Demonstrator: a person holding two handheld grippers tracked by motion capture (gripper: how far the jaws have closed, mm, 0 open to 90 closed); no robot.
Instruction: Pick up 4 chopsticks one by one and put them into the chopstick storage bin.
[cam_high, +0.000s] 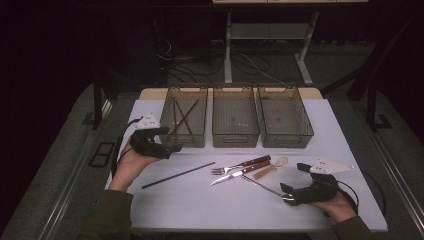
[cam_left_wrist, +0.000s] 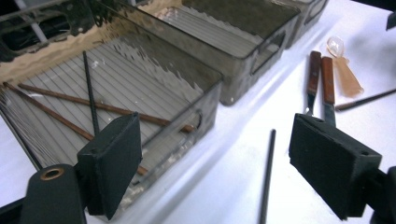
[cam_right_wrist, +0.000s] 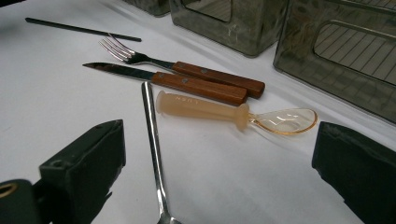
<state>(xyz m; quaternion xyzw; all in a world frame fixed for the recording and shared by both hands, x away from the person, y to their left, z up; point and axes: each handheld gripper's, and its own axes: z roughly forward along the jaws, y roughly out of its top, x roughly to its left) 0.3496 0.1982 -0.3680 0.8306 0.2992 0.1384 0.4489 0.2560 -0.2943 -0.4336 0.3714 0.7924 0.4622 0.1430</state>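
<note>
My left gripper (cam_high: 169, 140) (cam_left_wrist: 219, 168) is open and empty, at the front right corner of the left smoky bin (cam_high: 188, 139) (cam_left_wrist: 208, 106). Three chopsticks (cam_left_wrist: 93, 105) lie in that bin. A black chopstick (cam_high: 178, 175) (cam_left_wrist: 268, 172) lies on the white table just ahead of the jaws. My right gripper (cam_high: 295, 178) (cam_right_wrist: 224, 177) is open at the front right, and the long handle of a metal utensil (cam_high: 262, 186) (cam_right_wrist: 153, 140) runs between its jaws. Beyond it lie a translucent plastic spoon (cam_high: 271, 168) (cam_right_wrist: 219, 111), a wood-handled knife (cam_high: 239, 173) (cam_right_wrist: 177, 81) and a fork (cam_high: 241, 165) (cam_right_wrist: 187, 70).
An empty middle bin (cam_high: 235, 139) and right bin (cam_high: 287, 140) stand in a row beside the left one at the back. The white table (cam_high: 225, 205) ends close in front of the person's hands. Desk legs and cables lie on the floor behind.
</note>
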